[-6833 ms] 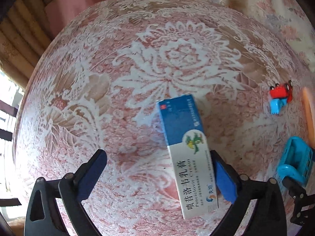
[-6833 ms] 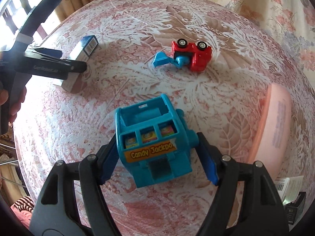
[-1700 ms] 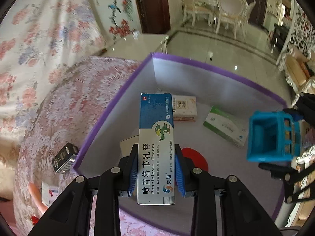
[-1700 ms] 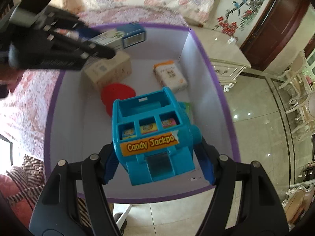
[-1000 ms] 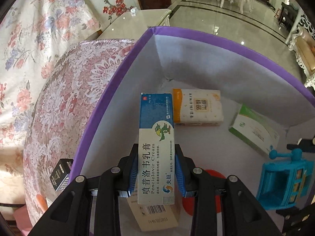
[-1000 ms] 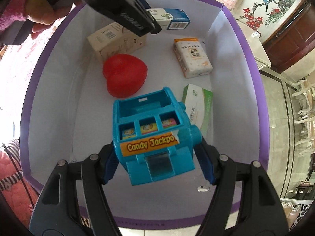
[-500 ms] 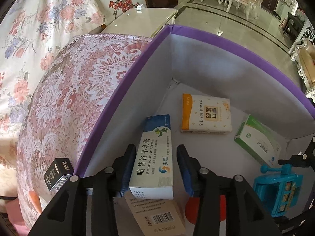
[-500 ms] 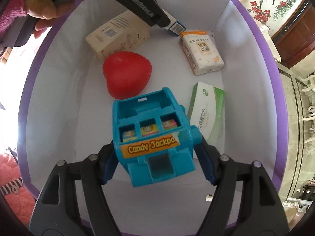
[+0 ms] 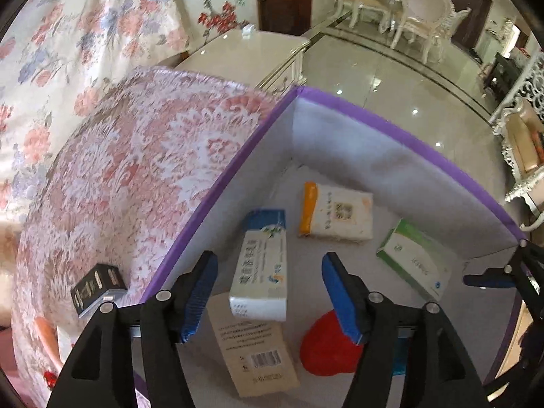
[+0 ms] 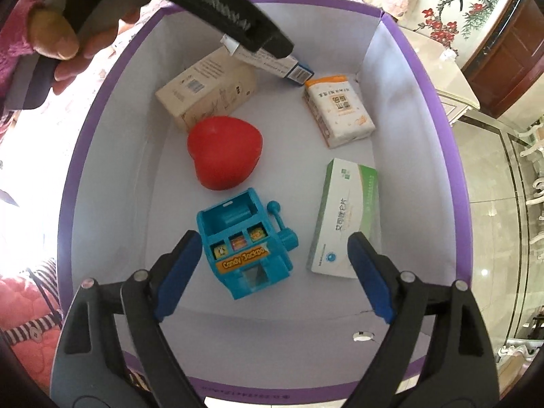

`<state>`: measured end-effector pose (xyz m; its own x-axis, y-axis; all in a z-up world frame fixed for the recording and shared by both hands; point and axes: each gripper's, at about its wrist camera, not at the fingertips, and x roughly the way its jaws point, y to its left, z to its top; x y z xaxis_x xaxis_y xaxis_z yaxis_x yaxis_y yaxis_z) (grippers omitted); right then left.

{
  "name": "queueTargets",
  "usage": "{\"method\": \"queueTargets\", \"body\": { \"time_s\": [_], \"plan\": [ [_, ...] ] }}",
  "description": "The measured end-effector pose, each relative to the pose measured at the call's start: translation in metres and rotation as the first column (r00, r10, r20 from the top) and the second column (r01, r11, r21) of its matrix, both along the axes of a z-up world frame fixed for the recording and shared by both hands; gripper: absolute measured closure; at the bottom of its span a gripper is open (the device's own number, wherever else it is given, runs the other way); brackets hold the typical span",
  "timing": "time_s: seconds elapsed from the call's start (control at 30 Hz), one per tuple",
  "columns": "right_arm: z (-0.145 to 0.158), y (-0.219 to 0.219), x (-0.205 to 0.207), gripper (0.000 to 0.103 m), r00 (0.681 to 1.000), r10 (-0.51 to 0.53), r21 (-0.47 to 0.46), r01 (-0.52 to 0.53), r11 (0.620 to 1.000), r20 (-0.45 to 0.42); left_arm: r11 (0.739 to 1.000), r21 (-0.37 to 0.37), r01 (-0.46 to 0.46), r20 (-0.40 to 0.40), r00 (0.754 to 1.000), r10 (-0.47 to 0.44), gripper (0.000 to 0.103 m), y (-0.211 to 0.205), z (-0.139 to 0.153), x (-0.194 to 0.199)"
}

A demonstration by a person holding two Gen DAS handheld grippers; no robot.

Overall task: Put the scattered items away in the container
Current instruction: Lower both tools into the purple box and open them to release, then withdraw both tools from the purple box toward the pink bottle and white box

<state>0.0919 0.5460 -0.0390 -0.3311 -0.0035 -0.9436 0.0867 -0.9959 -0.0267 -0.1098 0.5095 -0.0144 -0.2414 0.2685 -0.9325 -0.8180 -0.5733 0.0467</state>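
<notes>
Both grippers let go since 0.5 s ago: the cream carton and the toy slot machine have dropped out of the jaws and now lie inside the bin.

Left gripper (image 9: 268,292): jaws spread wide, nothing between the pads. Blue-and-white cream carton (image 9: 261,265) sits below the gap, its near end propped on the beige barcode box (image 9: 255,353), far end pointing to 12 o'clock toward the bin corner. Looks slightly blurred in the left wrist view.

Right gripper (image 10: 272,272): jaws wide, empty. Blue "Candy Jackpo" slot machine toy (image 10: 248,241) is on the bin floor between the 2 fingers, touching neither, lever side at 3 o'clock.

Purple-rimmed storage bin (image 10: 102,108), white lining, holds 6 items in the right wrist view:
- red heart-shaped object (image 10: 224,151) at 12 o'clock of the toy, just beside it
- beige box at 11 o'clock, touching the heart
- cream carton at 12 o'clock near the far wall, partly hidden by the left gripper's arm
- orange-edged tissue pack (image 10: 338,114) at 1 o'clock
- green-and-white box (image 10: 343,217) at 3 o'clock, near the toy, not touching

Outside the bin, left wrist view: small black box (image 9: 98,287) at 9 o'clock on the floral lace tablecloth (image 9: 136,170), near the bin wall.

A hand (image 10: 64,37) with a pink fuzzy sleeve grips the left tool's handle, upper left of the right wrist view.
</notes>
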Motion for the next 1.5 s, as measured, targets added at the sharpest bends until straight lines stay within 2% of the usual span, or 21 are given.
{"method": "queueTargets", "body": {
  "time_s": [0.17, 0.33, 0.6, 0.7, 0.77, 0.8, 0.83, 0.87, 0.93, 1.1, 1.17, 1.2, 1.5],
  "plan": [
    [-0.001, -0.002, 0.009, 0.014, 1.0, 0.0, 0.006, 0.0, 1.0, -0.006, 1.0, -0.014, -0.001, 0.065, 0.998, 0.002, 0.039, -0.004, -0.014, 0.0],
    [0.0, 0.001, 0.016, 0.014, 1.0, -0.01, 0.021, 0.01, 1.0, -0.01, 0.998, 0.045, 0.037, 0.148, 0.988, -0.043, 0.039, -0.004, -0.014, 0.014],
    [0.009, 0.001, 0.033, 0.014, 1.0, -0.012, 0.04, 0.014, 0.999, -0.029, 0.995, 0.088, 0.054, 0.116, 0.991, -0.064, 0.039, -0.009, 0.006, 0.03],
    [0.011, 0.0, 0.04, 0.014, 0.999, -0.014, 0.049, 0.016, 0.999, -0.035, 0.991, 0.126, 0.04, 0.13, 0.99, -0.057, 0.039, -0.017, 0.012, 0.03],
    [0.013, 0.0, 0.044, 0.014, 0.999, -0.019, 0.053, 0.021, 0.998, -0.042, 0.988, 0.151, 0.028, 0.137, 0.989, -0.05, 0.035, -0.022, 0.016, 0.03],
    [0.014, 0.0, 0.046, 0.014, 0.999, -0.022, 0.055, 0.024, 0.998, -0.045, 0.986, 0.163, 0.023, 0.141, 0.989, -0.046, 0.029, -0.025, 0.018, 0.03],
    [0.017, 0.001, 0.041, 0.014, 0.999, -0.025, 0.058, 0.028, 0.998, -0.046, 0.985, 0.171, 0.016, 0.139, 0.989, -0.041, 0.021, -0.028, 0.019, 0.03],
    [0.021, 0.003, 0.037, 0.014, 0.998, -0.029, 0.061, 0.032, 0.998, -0.047, 0.984, 0.18, 0.012, 0.138, 0.99, -0.037, 0.019, -0.033, 0.021, 0.031],
    [0.027, 0.004, 0.027, 0.014, 0.998, -0.037, 0.067, 0.04, 0.997, -0.049, 0.981, 0.194, 0.004, 0.132, 0.991, -0.03, 0.019, -0.043, 0.024, 0.031],
    [0.029, -0.036, -0.018, 0.014, 0.995, -0.084, 0.07, 0.088, 0.994, -0.051, 0.977, 0.212, -0.009, 0.12, 0.993, -0.017, 0.016, -0.065, 0.029, 0.031],
    [0.039, -0.041, -0.022, 0.014, 0.993, -0.101, 0.067, 0.106, 0.992, -0.065, 0.976, 0.218, -0.006, 0.11, 0.994, -0.018, 0.01, -0.077, 0.032, 0.033],
    [0.043, -0.044, -0.024, 0.014, 0.991, -0.109, 0.066, 0.114, 0.991, -0.072, 0.976, 0.219, -0.004, 0.098, 0.995, -0.018, 0.001, -0.081, 0.034, 0.033],
    [0.101, -0.075, -0.038, 0.014, 0.978, -0.12, 0.119, 0.141, 0.983, -0.173, 0.962, 0.273, -0.032, 0.007, 0.999, 0.031, 0.0, -0.154, 0.078, 0.029]
  ]
}}
